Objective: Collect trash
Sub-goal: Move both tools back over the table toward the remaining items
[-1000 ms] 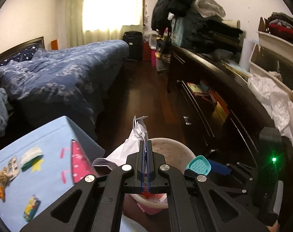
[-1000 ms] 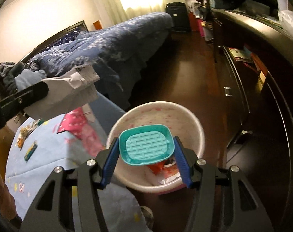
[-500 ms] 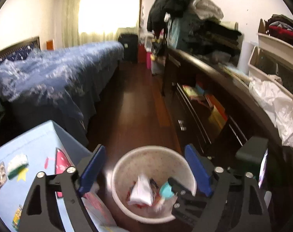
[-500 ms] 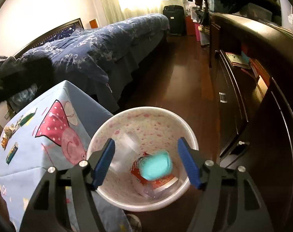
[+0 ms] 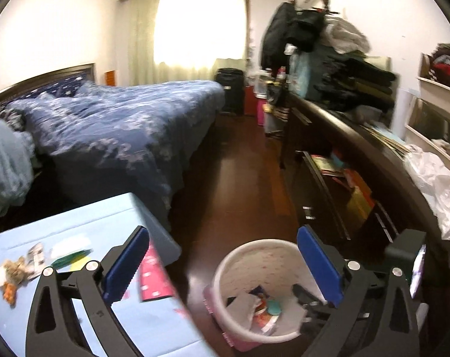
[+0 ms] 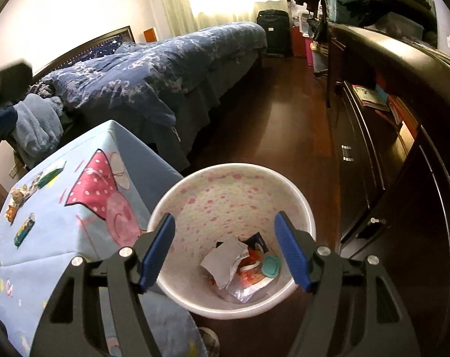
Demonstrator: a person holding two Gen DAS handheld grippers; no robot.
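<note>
Both loads are in: the crumpled paper [image 6: 225, 257] and teal lid [image 6: 271, 265] lie in the bin [image 6: 195, 184], under the right hand-held gripper [image 6: 225, 251], jaws apart and empty. The left hand-held gripper [image 5: 222, 264] is opening with nothing between its jaws, and remaining scraps [image 5: 17, 270] lie on the tabletop [image 5: 76, 226] to its left, nearer that hand.

I am working in a lived-in bedroom: ahead and to the left of my hand-held gripper lies a bed [image 5: 121, 125] under a rumpled blue duvet, a curtained window [image 5: 195, 26] glows beyond it, and a dark dresser [image 5: 358, 154] heaped with clothes [image 5: 344, 68] runs along the right.
</note>
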